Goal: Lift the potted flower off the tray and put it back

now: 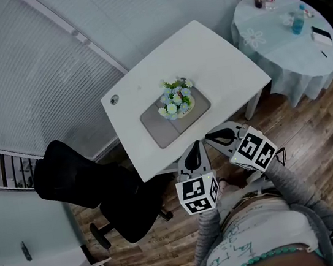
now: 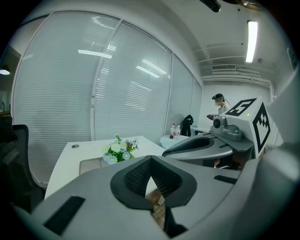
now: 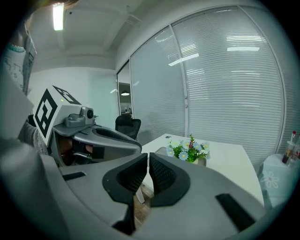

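The potted flower (image 1: pixel 177 100), a small pot of pale blue and white blossoms, stands on a grey tray (image 1: pixel 159 127) in the middle of the white table (image 1: pixel 210 54). Both grippers hover off the table's near edge, short of the tray. My left gripper (image 1: pixel 195 150) is shut with nothing in it; my right gripper (image 1: pixel 211 136), beside it, is also shut and empty. In the left gripper view the potted flower (image 2: pixel 119 151) shows beyond the closed left gripper (image 2: pixel 150 165). The right gripper view has the potted flower (image 3: pixel 189 150) ahead of the closed right gripper (image 3: pixel 148 157).
A black office chair (image 1: pixel 94 186) stands left of the table's near corner. A round table with a pale cloth (image 1: pixel 284 31) holding bottles is at the far right. Window blinds (image 1: pixel 32 62) run behind the table. The floor is wood.
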Demonstrator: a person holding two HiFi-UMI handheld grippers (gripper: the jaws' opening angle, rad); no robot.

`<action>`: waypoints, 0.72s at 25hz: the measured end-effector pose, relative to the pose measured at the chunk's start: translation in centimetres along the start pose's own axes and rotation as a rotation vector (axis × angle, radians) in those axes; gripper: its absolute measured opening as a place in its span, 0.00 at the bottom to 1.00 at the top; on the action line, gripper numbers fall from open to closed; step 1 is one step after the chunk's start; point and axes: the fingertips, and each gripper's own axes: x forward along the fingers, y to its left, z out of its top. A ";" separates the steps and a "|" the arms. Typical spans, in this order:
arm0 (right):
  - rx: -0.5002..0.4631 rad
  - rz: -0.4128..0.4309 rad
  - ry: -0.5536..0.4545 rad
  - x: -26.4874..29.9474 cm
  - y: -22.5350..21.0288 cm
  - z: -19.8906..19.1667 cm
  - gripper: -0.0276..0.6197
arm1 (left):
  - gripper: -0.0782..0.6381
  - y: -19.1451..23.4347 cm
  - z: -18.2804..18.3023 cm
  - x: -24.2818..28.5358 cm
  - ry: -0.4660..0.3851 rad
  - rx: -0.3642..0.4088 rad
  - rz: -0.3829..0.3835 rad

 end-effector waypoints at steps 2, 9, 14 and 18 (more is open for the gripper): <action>-0.009 -0.005 0.010 0.1 0.3 -0.1 0.09 | 0.12 0.0 0.0 -0.1 -0.001 0.005 -0.005; -0.010 -0.008 0.020 0.1 0.4 -0.4 0.09 | 0.12 0.0 -0.2 -0.4 0.003 0.019 -0.001; -0.007 0.008 0.014 -0.1 0.6 -0.3 0.09 | 0.12 -0.1 -0.4 -0.4 0.004 0.017 0.006; -0.018 0.018 0.021 -0.2 0.5 -0.6 0.09 | 0.12 -0.5 -0.4 -0.3 0.003 0.014 0.011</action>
